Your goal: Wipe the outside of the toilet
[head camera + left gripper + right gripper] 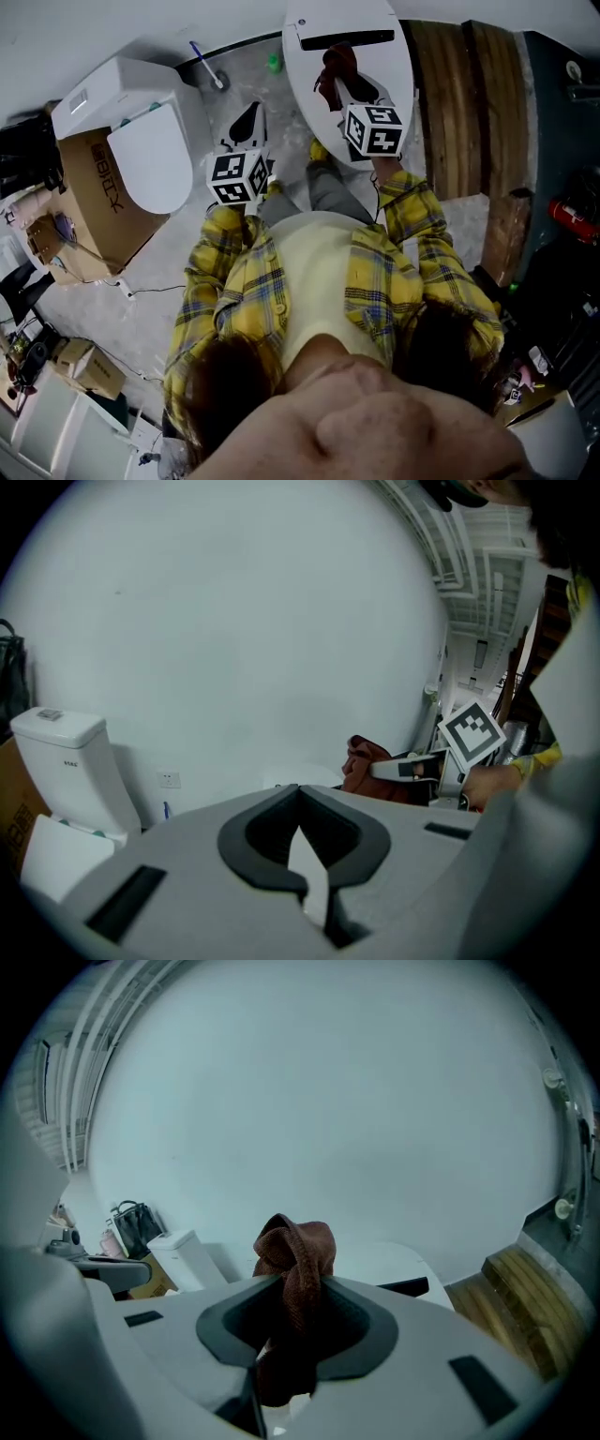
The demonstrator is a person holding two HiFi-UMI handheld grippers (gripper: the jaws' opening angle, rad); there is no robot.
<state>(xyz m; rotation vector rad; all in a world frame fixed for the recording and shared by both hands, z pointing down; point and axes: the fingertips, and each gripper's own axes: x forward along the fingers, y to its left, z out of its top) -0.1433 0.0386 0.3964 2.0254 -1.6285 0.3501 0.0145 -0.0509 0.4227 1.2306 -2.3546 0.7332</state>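
- Fingers of the right gripper, in the head view, were clamped on a reddish-brown cloth held over a white rounded panel. Those of the left gripper were together and held nothing.
- Head view: the toilet stood to the left, apart from both grippers. Its long axis ran from the tank at upper left to the front of the closed lid at lower right. A cardboard box sat just beside its left flank. Bare floor lay open on its right, towards the left gripper.
- Left gripper view: the fingers met at their tips with nothing between them. The toilet stood upright at far left against the white wall.
- Right gripper view: the fingers pinched the cloth, which bunched above them. The toilet showed small at lower left.
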